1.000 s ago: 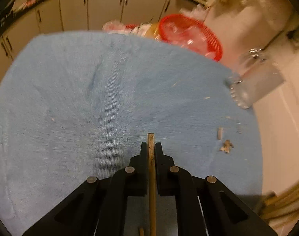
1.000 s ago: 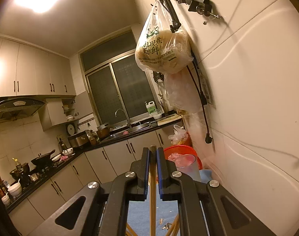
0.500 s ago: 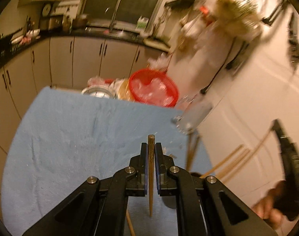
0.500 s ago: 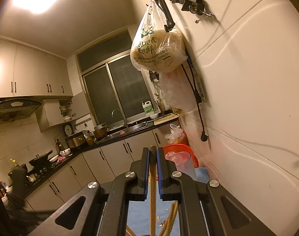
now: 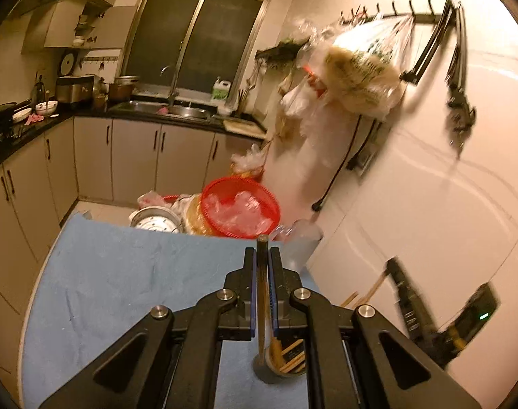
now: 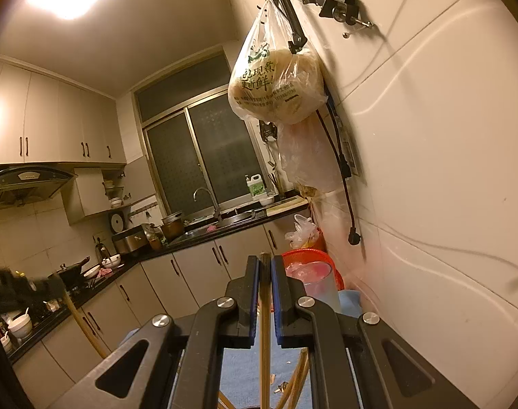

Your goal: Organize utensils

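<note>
Kitchen window now fills your left view; left claw (image 5: 262, 259) has tilted up, pinching a chopstick (image 5: 261, 293) over what looks like a holder cup (image 5: 279, 368); right claw (image 6: 265, 266) still pinches its own chopstick (image 6: 265, 323).

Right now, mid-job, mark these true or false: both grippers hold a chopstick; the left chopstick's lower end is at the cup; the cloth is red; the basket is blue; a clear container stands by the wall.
1. Both grippers hold a chopstick. True: left gripper and right gripper are each shut on one.
2. The left chopstick ends at the cup. True.
3. The cloth is red. False: blue.
4. The basket is blue. False: red.
5. A clear container stands by the wall. True.
</note>
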The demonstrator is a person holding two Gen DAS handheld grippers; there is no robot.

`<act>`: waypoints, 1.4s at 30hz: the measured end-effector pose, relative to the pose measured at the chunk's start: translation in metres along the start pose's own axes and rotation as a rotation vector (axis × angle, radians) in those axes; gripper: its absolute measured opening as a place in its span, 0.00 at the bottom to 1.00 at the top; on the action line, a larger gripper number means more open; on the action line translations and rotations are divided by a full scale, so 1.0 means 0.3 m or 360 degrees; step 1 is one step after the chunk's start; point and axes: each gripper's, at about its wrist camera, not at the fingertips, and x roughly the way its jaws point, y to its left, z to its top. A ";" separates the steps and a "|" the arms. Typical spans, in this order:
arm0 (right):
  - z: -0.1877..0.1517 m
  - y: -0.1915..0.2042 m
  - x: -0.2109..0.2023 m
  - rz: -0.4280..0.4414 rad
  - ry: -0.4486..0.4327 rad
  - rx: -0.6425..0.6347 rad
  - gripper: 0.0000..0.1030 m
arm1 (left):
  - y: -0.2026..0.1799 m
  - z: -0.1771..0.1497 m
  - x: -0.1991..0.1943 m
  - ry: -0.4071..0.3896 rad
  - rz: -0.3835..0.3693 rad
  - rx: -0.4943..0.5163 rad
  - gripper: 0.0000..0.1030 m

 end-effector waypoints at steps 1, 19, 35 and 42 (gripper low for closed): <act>-0.002 -0.001 0.001 -0.0002 0.0002 0.0002 0.08 | -0.012 0.007 -0.009 -0.0014 -0.0026 0.0004 0.06; -0.053 -0.019 0.032 0.0014 0.0083 -0.0031 0.08 | -0.116 -0.143 0.145 0.0057 -0.0064 0.0133 0.06; -0.124 -0.083 0.033 0.0063 0.0302 0.0033 0.10 | -0.064 -0.250 0.297 0.0305 -0.0028 0.0086 0.07; -0.101 -0.100 0.000 0.0090 0.0311 0.0069 0.18 | -0.050 -0.236 0.276 0.0309 -0.0062 0.0041 0.09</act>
